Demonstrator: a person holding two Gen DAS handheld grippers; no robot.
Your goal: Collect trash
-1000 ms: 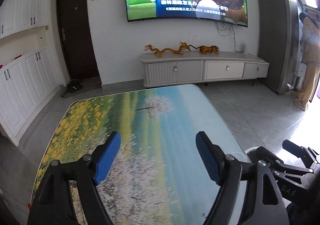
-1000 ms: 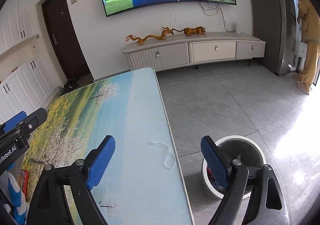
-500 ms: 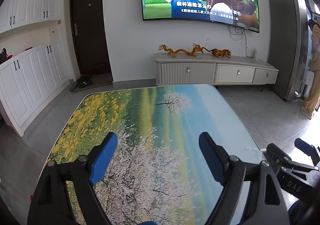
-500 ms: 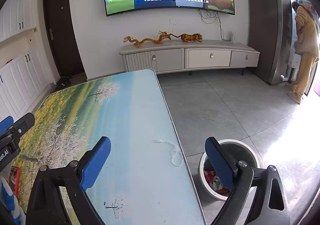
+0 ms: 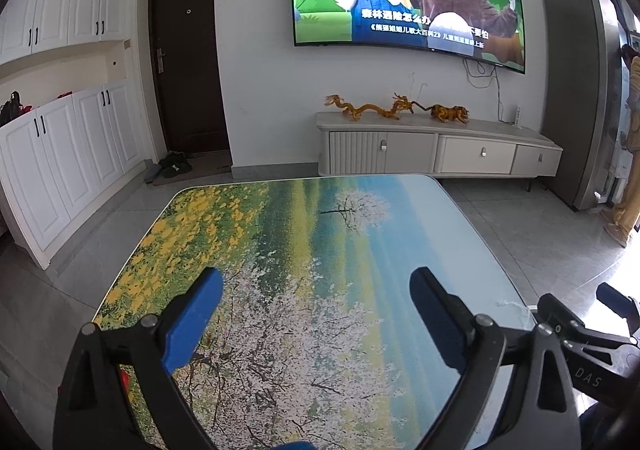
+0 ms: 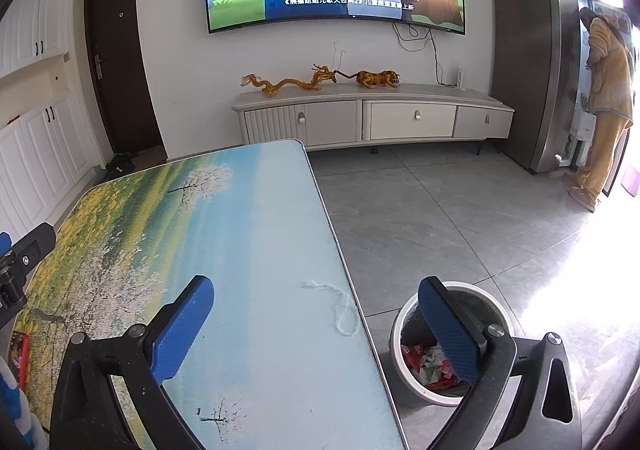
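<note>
A round white-rimmed trash bin (image 6: 416, 394) stands on the floor beside the table's right edge, with crumpled wrappers (image 6: 428, 364) inside. A thin white string (image 6: 344, 310) lies on the landscape-printed table (image 6: 260, 250) near that edge, and it also shows in the left wrist view as string (image 5: 512, 304). A red packet (image 6: 18, 354) lies at the table's near left; the same red packet (image 5: 124, 378) peeks past my left finger. My right gripper (image 6: 316, 326) hovers over the table edge, jaws opening, nothing between them. My left gripper (image 5: 316, 314) hangs above the table (image 5: 320, 250), jaws opening and bare.
A TV cabinet (image 6: 372, 117) with dragon figurines lines the far wall under a large TV. White cupboards (image 5: 60, 161) run along the left. A person in yellow clothes (image 6: 608, 97) stands at the grey fridge (image 6: 532, 57) far right. Grey tiled floor (image 6: 460, 217) stretches right of the table.
Both pairs of jaws have spread wider. The left view has swung so the table sits more centred. The right view now looks deeper into the bin.
</note>
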